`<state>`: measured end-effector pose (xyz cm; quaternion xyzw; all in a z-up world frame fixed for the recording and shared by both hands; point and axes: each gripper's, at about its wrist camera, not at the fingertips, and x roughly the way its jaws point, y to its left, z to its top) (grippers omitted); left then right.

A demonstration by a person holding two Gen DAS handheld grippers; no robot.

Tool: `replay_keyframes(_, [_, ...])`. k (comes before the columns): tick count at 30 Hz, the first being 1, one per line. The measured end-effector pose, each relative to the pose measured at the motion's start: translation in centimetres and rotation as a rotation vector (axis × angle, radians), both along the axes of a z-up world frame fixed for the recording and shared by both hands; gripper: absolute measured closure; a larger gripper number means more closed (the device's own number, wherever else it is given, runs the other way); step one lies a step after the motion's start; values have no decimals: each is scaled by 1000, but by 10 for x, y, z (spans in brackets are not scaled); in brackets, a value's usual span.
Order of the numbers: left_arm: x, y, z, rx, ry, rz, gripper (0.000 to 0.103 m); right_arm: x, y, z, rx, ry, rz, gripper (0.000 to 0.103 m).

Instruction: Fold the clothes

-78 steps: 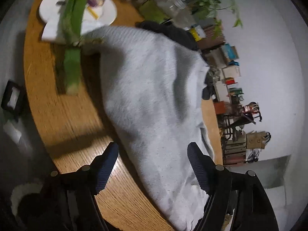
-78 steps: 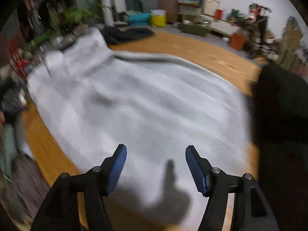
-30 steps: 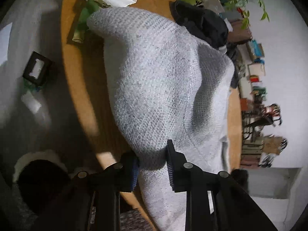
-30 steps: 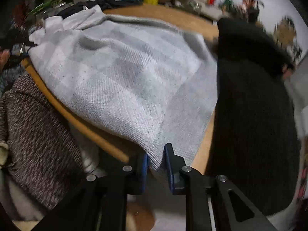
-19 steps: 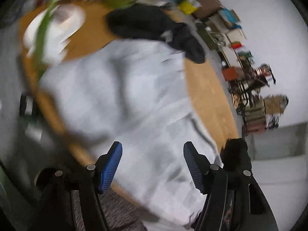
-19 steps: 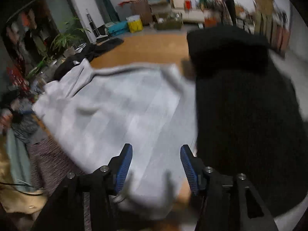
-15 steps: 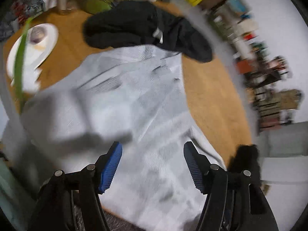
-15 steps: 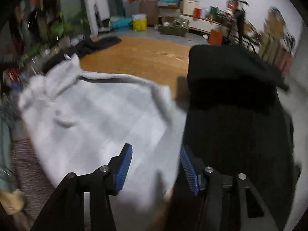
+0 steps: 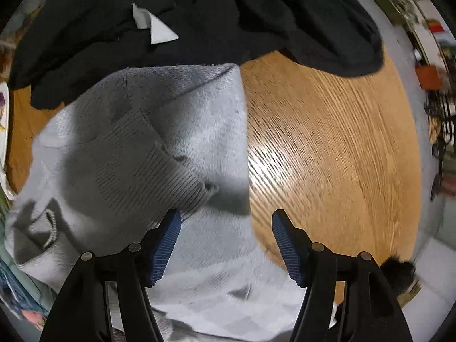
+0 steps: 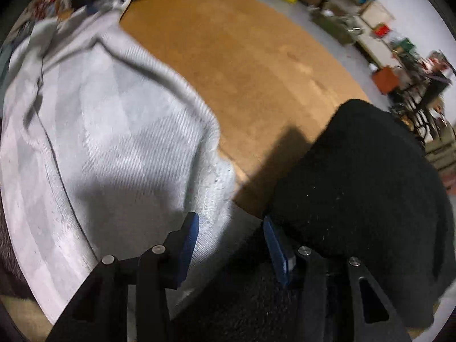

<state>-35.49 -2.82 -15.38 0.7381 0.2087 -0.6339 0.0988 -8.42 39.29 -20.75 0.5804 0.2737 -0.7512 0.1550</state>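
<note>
A grey knit sweater (image 9: 182, 131) lies on the round wooden table (image 9: 327, 142), with a ribbed sleeve cuff (image 9: 148, 168) folded over its body. My left gripper (image 9: 225, 222) hangs open just above the sweater's right edge, nothing between its blue pads. In the right wrist view the same sweater (image 10: 108, 131) covers the left half of the table (image 10: 256, 71). My right gripper (image 10: 230, 221) stands open over the sweater's near corner; cloth lies under the gap, and the pads do not press on it.
A black garment (image 9: 228, 14) with a white label (image 9: 155, 28) is heaped at the far side, touching the sweater's top edge. Another black garment (image 10: 356, 193) lies right of my right gripper. A white plate (image 9: 3, 119) sits at the left rim. Boxes (image 10: 370, 14) clutter the floor beyond.
Both grippers were shut on the sweater's edge a second ago; both have let go, opened and swept across the table. The sweater now lies folded over, with the cuff on top.
</note>
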Motion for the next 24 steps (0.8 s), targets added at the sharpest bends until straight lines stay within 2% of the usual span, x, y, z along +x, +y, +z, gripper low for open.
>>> replay_keyframes(5, [-7, 6, -15, -49, -30, -13, 32, -7, -14, -23, 71, -47, 76, 46])
replay_keyframes(7, [-10, 10, -21, -66, -38, -21, 24, -10, -20, -24, 74, -41, 91, 45])
replay_keyframes(10, [-11, 21, -25, -118, -41, -71, 23, -13, -29, -25, 74, -31, 114, 39])
replay_keyframes(15, [-5, 40, -26, -213, -21, -192, 25, -22, -22, -24, -3, -64, 103, 37])
replay_keyframes(17, [0, 44, -24, -240, -5, -241, 35, -26, -16, -24, -48, -85, 91, 37])
replay_keyframes(18, [3, 42, -21, -254, -1, -262, 52, -27, -14, -24, -67, -94, 83, 37])
replay_keyframes(19, [6, 37, -17, -239, 9, -279, 60, -28, -13, -25, -84, -102, 75, 36])
replay_keyframes(20, [9, 30, -14, -192, 26, -289, 65, -29, -11, -25, -101, -110, 67, 36])
replay_keyframes(22, [18, 12, -7, -68, 58, -292, 88, -29, -10, -25, -114, -112, 55, 34])
replay_keyframes(24, [30, -9, 0, 52, 94, -264, 90, -27, -10, -24, -131, -122, 25, 39])
